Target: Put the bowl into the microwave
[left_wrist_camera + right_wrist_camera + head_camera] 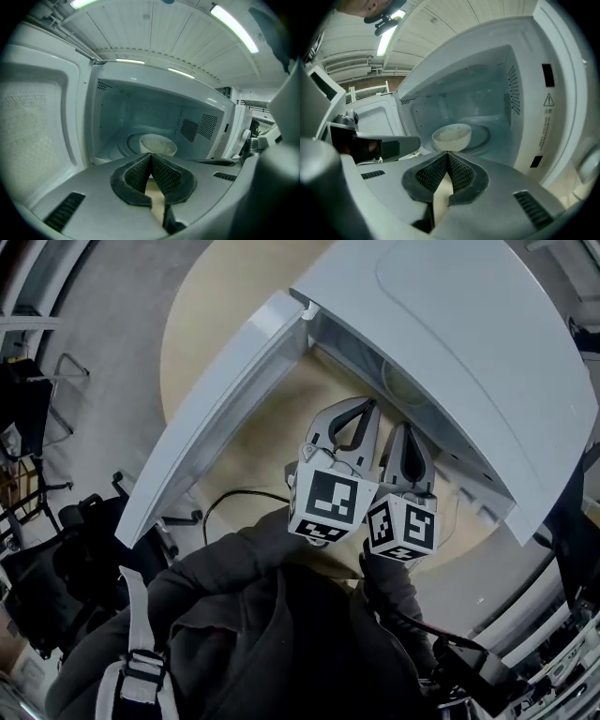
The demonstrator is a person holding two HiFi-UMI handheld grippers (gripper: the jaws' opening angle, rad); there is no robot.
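- Looking down in the head view, the microwave (469, 334) sits on the round counter (202, 343) with its door (216, 418) swung wide. The left tongs (367, 405) and right tongs (405, 427) hang side by side just before the opening.
- In the left gripper view, the left tongs are pressed together, pad against pad, with nothing between them. Beyond their tips the bowl (158, 144) stands upright on the turntable (124, 143), inside the cavity.
- In the right gripper view, the right tongs are likewise shut tight and empty. The bowl rests on the turntable just past their tips, and neither pad grips it.
- Judging from all 3 views, the placement looks done, since the bowl is inside and free of both tongs. What seems left is drawing the 2 tongs clear, and perhaps shutting the door, though the task does not ask for that.
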